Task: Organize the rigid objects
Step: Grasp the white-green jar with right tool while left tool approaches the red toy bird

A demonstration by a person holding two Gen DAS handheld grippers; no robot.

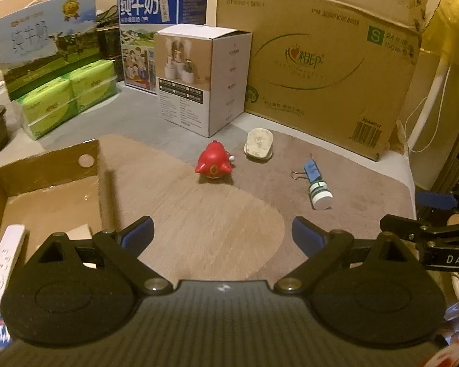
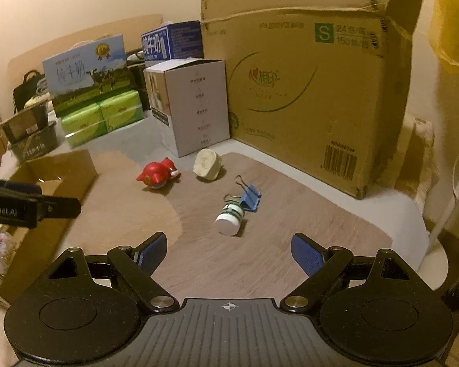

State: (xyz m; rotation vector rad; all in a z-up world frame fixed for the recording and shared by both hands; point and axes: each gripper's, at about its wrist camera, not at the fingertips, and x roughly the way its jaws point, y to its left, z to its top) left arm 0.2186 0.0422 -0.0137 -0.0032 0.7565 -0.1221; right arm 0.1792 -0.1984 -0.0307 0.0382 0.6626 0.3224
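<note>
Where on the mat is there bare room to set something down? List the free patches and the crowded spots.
Free: the near mat, between the cardboard tray and the white bottle. Also the right part of the mat, below the big carton. Crowded: the far strip, where the red toy, cream plug, blue binder clip and bottle lie.

The red toy looks like glossy, smooth plastic, while the mat under it shows a matt wood-grain print. The blue binder clip has thin wire handles — metal by the look — and the small bottle a smooth white plastic cap. The open box is plain matt cardboard — rough brown.
</note>
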